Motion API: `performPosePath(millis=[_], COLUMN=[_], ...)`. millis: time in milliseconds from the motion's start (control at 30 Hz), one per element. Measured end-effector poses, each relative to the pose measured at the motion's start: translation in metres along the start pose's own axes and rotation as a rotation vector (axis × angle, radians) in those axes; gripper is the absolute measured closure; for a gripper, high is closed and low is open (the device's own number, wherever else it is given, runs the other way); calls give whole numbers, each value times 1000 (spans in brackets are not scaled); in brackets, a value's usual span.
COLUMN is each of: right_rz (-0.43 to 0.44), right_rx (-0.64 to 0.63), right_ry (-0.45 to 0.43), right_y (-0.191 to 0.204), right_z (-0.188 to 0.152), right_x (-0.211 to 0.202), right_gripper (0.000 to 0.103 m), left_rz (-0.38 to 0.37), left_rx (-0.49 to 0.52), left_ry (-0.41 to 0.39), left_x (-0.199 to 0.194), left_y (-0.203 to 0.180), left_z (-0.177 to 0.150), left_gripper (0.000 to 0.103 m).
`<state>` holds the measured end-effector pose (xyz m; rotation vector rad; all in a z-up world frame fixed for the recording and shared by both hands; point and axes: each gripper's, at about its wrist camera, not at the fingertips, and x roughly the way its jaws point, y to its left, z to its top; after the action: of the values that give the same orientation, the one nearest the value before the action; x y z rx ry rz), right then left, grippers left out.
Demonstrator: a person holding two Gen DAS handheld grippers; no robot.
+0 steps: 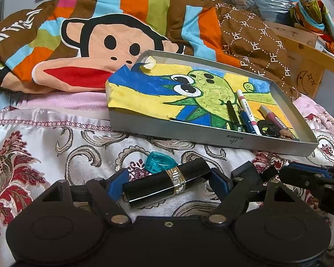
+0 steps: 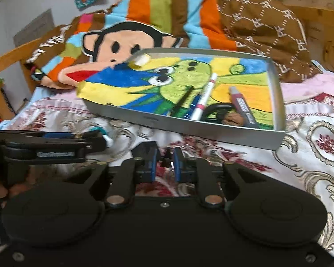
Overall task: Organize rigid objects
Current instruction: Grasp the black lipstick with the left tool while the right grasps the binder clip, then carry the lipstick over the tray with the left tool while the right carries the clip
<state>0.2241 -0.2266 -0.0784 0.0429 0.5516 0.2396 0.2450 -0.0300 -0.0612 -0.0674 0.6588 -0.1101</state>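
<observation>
So here's where I'm at with the tidy-up. On my left, the left tongs (image 1: 169, 183) are pinching a black lipstick tube (image 1: 167, 183) with a gold band, held crosswise between the blue pads, low over the patterned bedspread (image 1: 33, 155). Just past it there's a little teal plastic piece (image 1: 159, 161) lying loose on the bed, so that one's not sorted yet.

Moving across to the middle: the silver tray (image 1: 211, 133) sits on the bed with a kid's drawing lining the bottom. Already in there, bunched toward the near right corner: a black pen (image 1: 232, 111), a blue pen (image 1: 247, 121), a white marker with pink bands (image 1: 245, 104), a dark red marker (image 1: 270, 115), something black with loops that could be scissors, and a brown lump I honestly can't identify. There's also a pale crumpled bit at the far left corner of the tray.

Over on the right, the right tongs (image 2: 163, 164) are nearly pressed together with nothing between them, hanging above the bedspread in front of the tray.

My guess: most of it's done. The lipstick needs dropping into the tray, then the teal piece.
</observation>
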Motion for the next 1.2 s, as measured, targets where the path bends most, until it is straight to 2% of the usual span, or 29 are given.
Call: performPosePath(millis=[33,100,367,467,533,700,1200], right_rz=[6,22,18,22,20,0,-26], right_rx=[8,27,26,19,-2,-63,-95], right_ry=[8,22,31,44,48,31,-98], right_y=[-2,-6,-5,-3,3,15,20], right_z=[-1,-3,-12,-13,-11,-8,20], right_x=[3,9,26,35,42,39,-3], right_gripper=[82,79,79,86,96,97,97], left_rz=[0,1,0,0,2,9,39], left_rx=[-1,-1,-10,-15,-13,2,40], left_ry=[2,5,8,11,9,-1,-60], left_x=[0,1,3,4,4,3,-10], left_y=[0,0,2,3,3,0,-6], left_z=[0,-1,-1,0,0,0,8], left_gripper=[23,23,23,23,23,23,23])
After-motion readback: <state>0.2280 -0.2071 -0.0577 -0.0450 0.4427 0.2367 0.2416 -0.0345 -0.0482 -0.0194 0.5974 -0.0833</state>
